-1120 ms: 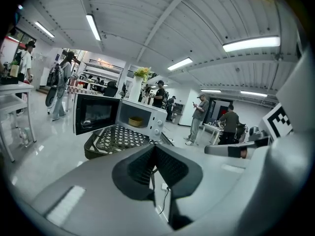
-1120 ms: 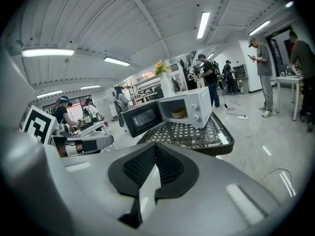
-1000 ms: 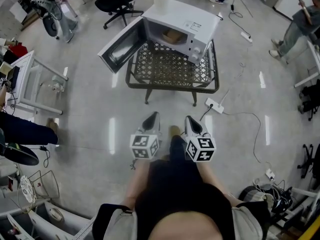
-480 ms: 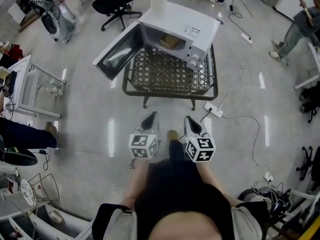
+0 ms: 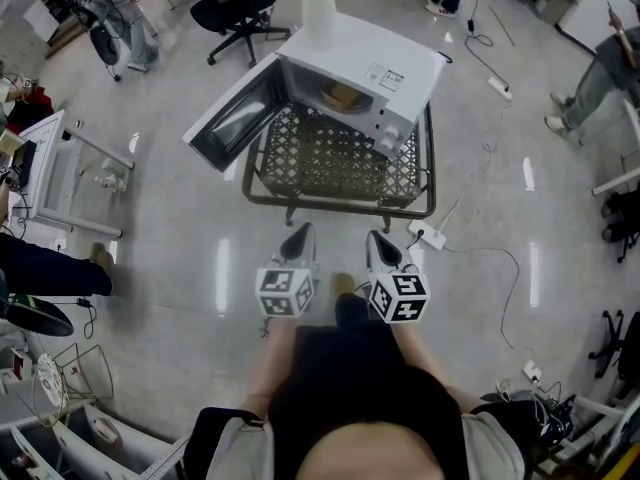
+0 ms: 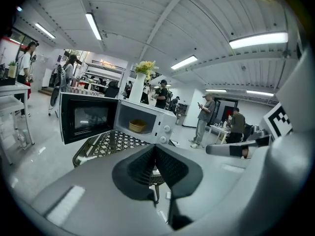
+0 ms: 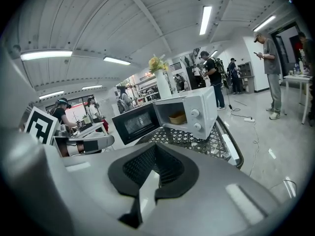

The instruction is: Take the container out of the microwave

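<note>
Grey left gripper (image 5: 300, 236) and right gripper (image 5: 381, 243) — black-and-white marker cubes (image 5: 288, 292) — black top (image 5: 350, 388), grey sleeves (image 5: 232, 440).

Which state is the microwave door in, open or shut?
Open. The door stands swung out to the left of the microwave, and the container shows inside the bare cavity.

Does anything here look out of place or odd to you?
The microwave sits askew on a low wire table, its door open and a vase of flowers on top. Nothing looks spilled or broken.
</note>
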